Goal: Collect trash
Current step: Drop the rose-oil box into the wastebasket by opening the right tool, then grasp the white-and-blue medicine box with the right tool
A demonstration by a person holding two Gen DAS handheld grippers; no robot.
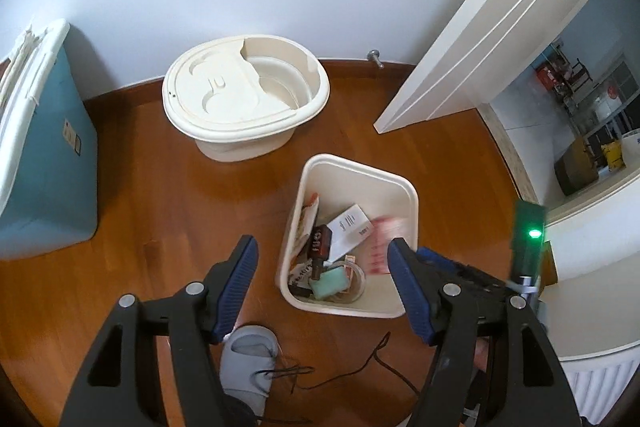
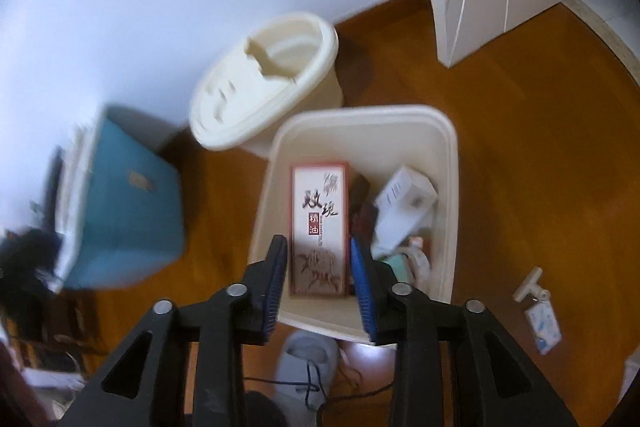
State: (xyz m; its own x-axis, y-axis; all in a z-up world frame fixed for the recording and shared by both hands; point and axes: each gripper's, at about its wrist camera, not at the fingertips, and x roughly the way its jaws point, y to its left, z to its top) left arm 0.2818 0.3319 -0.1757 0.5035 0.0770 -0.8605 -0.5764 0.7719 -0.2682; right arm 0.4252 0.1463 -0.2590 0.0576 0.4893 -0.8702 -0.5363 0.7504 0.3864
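Note:
A cream square waste bin (image 1: 412,203) stands on the wooden floor, holding several pieces of trash: a white box (image 1: 350,227), a dark wrapper (image 1: 320,245), a mint sponge (image 1: 330,283). My left gripper (image 1: 322,255) is open and empty, above the bin's near side. In the right wrist view my right gripper (image 2: 318,255) hangs over the bin (image 2: 450,187), its fingers on both sides of a tall box with red border and Chinese characters (image 2: 318,223). That box shows blurred in the left wrist view (image 1: 384,243).
A cream round bin with a broken lid (image 1: 244,95) stands by the wall. A teal storage box (image 1: 44,155) is at the left, an open white door (image 1: 488,27) at the right. A grey slipper (image 1: 252,359) and black cable (image 1: 360,367) lie near. A white clip (image 2: 530,289) and small card (image 2: 544,325) lie right of the bin.

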